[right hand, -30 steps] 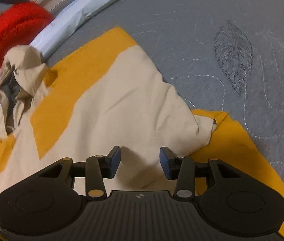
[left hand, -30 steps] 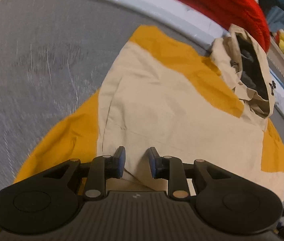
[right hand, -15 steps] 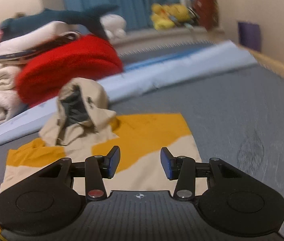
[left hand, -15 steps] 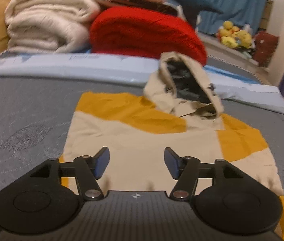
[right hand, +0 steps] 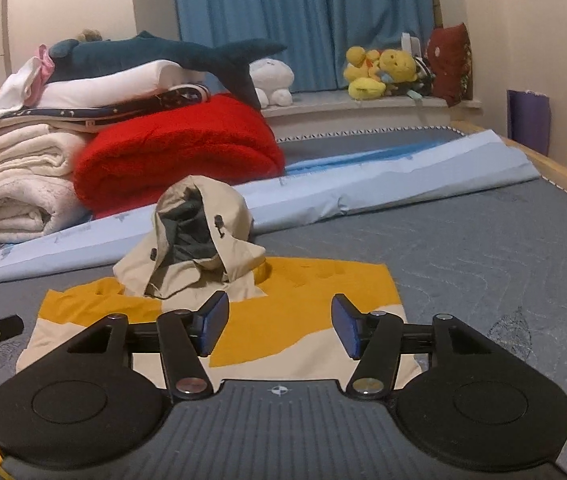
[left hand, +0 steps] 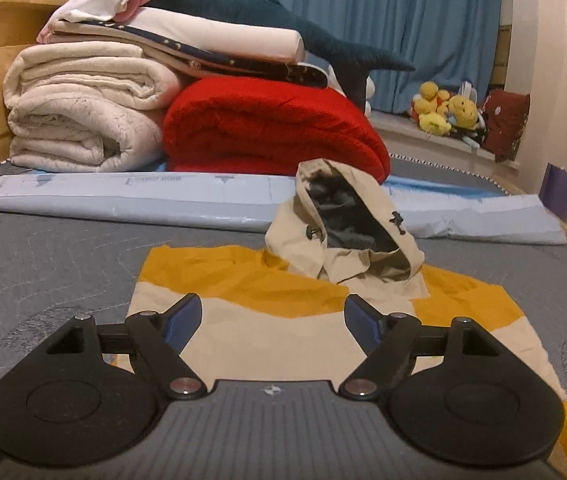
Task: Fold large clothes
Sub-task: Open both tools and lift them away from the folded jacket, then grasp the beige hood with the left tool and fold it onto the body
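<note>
As both tongs, left (left hand: 271,318) and right (right hand: 279,326), lift away, jaws opening and empty, the beige-and-mustard hooded jacket (left hand: 283,332) lies folded, its hood (left hand: 347,224) at twelve o'clock awaiting tucking.

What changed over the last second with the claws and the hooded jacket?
Both claws lifted off the jacket and tipped up toward the room; left claw and right claw, empty, are opening wider. The folded jacket, its hood propped up, stayed put on the mattress.

Bare grey mattress (right hand: 503,264) open right of right gripper (right hand: 279,328). Ahead, upright hood (left hand: 347,224), then red blanket (left hand: 267,128) and towel stack (left hand: 83,116) block way.
</note>
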The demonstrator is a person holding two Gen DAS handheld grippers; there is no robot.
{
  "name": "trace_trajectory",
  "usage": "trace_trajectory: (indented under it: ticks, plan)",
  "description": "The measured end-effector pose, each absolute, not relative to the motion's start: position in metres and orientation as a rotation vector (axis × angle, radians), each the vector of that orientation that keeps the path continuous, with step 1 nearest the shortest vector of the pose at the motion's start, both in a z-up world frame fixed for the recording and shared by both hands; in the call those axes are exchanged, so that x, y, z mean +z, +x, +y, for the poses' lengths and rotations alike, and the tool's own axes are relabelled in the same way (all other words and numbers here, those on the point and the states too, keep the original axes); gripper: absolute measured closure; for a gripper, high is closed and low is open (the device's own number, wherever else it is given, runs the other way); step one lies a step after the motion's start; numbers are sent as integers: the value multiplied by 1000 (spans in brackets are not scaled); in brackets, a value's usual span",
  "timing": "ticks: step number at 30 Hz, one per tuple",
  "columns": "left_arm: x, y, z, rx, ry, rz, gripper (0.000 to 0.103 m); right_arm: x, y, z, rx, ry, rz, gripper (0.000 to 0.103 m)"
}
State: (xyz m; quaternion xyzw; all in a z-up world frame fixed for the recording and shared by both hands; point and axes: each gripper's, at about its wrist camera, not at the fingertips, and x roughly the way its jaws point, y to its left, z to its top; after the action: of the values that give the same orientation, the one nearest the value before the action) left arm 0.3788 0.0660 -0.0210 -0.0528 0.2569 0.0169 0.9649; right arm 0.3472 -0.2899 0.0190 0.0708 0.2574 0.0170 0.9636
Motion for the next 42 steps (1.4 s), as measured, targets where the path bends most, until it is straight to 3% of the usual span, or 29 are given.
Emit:
trace_trajectory:
  ticks: [15,18,20,22,24,26,28,34,42]
  plan:
    - [-34,391,61,40,-98,547,23,22,354,-305,6,86,552,44]
    - [-26,386,57,11,-54,504,32,25,357,-312,-9,101,558,44]
    - [-17,384,56,-10,-47,515,47,28,358,-316,-11,98,552,44]
    - [-5,383,56,-23,-64,528,54,32,359,-321,-15,105,542,45]
    - [9,386,51,-32,-46,531,61,33,360,-326,-13,116,539,53]
    - [24,401,41,-36,-11,536,62,33,362,-330,-9,130,550,82]
    - [37,422,35,-50,-19,537,62,32,364,-335,-16,140,569,96]
    - [53,526,16,-55,-46,579,62,32,370,-343,-28,178,597,96]
    - [4,679,-1,-26,-159,655,61,24,380,-338,-16,178,638,96]
